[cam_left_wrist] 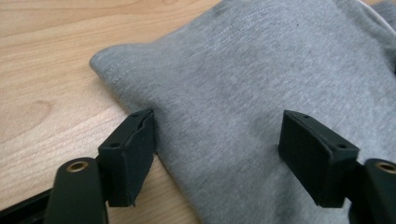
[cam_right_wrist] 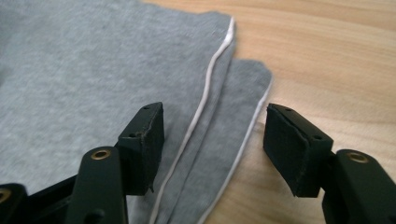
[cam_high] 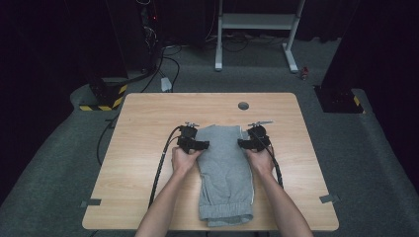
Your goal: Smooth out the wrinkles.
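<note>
Two hand-held black two-jaw grippers are set at the far end of one folded grey sweat-fabric garment, apparently a pair of jogging trousers with white piping along a side seam, which lies lengthwise in the middle of the light wooden bench, its cuffed end reaching close to the near edge. The left gripper is held at the garment's left border and the right gripper at its right border, each pointing inward. In the left gripper view the left gripper is seen released, jaws spread wide, one jaw at the cloth's edge and the other over the fabric. In the right gripper view the right gripper is likewise released, its jaws straddling the two stacked, piped edges without pinching them. The step in hand is judged to be the approach for a grasp on both sides ahead of another fold. The next move would call for both grippers to be lowered and clenched on all layers together, so that none is left behind when lifted. One garment, two grippers and two hands are counted.
</note>
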Demonstrator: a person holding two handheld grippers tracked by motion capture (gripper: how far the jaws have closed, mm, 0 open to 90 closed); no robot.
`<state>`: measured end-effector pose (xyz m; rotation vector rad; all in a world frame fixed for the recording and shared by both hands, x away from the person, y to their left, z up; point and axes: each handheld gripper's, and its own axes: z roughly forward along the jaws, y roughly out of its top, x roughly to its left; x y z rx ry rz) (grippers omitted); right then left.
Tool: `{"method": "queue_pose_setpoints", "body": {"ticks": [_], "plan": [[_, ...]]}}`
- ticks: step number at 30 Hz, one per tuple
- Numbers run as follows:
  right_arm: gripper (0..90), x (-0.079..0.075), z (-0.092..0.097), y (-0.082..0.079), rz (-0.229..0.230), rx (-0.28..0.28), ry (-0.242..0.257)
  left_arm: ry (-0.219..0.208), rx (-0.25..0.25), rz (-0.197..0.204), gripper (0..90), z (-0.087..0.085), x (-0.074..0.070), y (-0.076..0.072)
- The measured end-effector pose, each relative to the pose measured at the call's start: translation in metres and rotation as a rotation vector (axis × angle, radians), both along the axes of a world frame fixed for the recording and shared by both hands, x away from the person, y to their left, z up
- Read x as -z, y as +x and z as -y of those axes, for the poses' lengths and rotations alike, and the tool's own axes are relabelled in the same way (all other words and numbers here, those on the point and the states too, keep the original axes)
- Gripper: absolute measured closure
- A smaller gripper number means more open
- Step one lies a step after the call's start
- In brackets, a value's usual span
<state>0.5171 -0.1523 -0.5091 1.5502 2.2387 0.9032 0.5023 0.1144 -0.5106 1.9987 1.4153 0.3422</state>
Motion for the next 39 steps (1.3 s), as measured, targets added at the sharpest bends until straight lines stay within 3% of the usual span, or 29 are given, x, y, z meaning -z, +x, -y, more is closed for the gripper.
{"method": "queue_pose_setpoints", "body": {"ticks": [3, 6, 9, 13, 16, 19, 25, 39], "plan": [[40.6, -0.002, -0.006, 0.008, -0.022, -0.005, -0.023, 0.053, 0.02, -0.001, 31.0, 0.006, -0.001, 0.003], [41.9, -0.001, -0.01, 0.01, -0.002, -0.012, -0.031, 0.08, 0.031, -0.001, 34.1, 0.011, -0.002, 0.005], [48.2, -0.003, -0.018, 0.01, -0.021, -0.05, -0.041, 0.094, 0.046, 0.016, 40.2, 0.015, -0.002, 0.005], [65.5, -0.004, -0.02, 0.012, -0.033, -0.092, -0.034, 0.084, 0.082, 0.018, 53.7, 0.017, -0.003, 0.004], [77.4, -0.004, -0.019, 0.011, -0.045, -0.121, -0.023, 0.089, 0.083, 0.008, 67.4, 0.015, -0.004, 0.006], [81.0, -0.005, -0.018, 0.01, -0.054, -0.14, -0.022, 0.069, 0.094, -0.007, 76.5, 0.014, -0.005, 0.007], [82.6, -0.005, -0.017, 0.008, -0.067, -0.152, -0.015, 0.014, 0.101, -0.03, 80.6, 0.009, -0.004, 0.008], [82.8, -0.009, -0.008, -0.001, -0.054, -0.177, 0.004, -0.034, 0.158, -0.037, 81.7, 0.003, -0.005, 0.004]]}}
